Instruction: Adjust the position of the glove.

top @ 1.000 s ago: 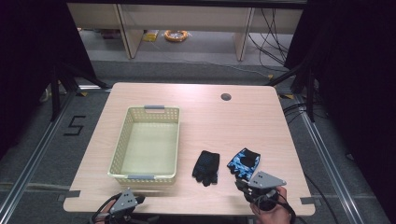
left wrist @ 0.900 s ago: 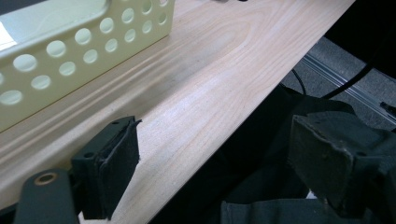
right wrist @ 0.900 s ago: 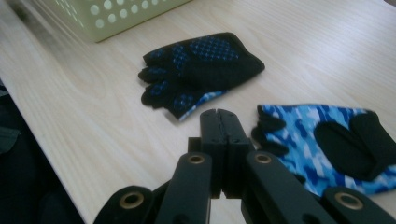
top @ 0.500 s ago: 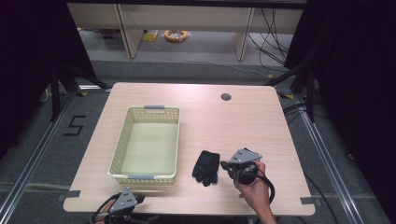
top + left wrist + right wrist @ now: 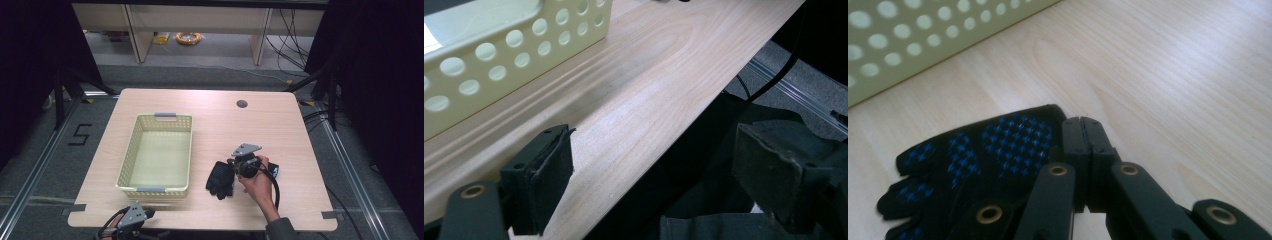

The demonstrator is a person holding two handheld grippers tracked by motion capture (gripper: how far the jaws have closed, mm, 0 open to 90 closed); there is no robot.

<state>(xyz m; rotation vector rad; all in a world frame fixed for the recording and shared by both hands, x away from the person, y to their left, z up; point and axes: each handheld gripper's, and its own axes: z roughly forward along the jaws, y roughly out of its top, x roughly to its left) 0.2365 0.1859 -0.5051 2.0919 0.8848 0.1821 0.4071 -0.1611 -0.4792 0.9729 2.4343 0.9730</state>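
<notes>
The black glove (image 5: 220, 180) lay on the desk (image 5: 280, 125) right of the basket (image 5: 157, 152). The right gripper (image 5: 1087, 131), fingers closed on nothing, sat at its right edge; the left gripper (image 5: 659, 175) hung open, farther off

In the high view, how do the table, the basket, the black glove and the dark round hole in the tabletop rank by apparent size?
1. table
2. basket
3. black glove
4. round hole
</notes>
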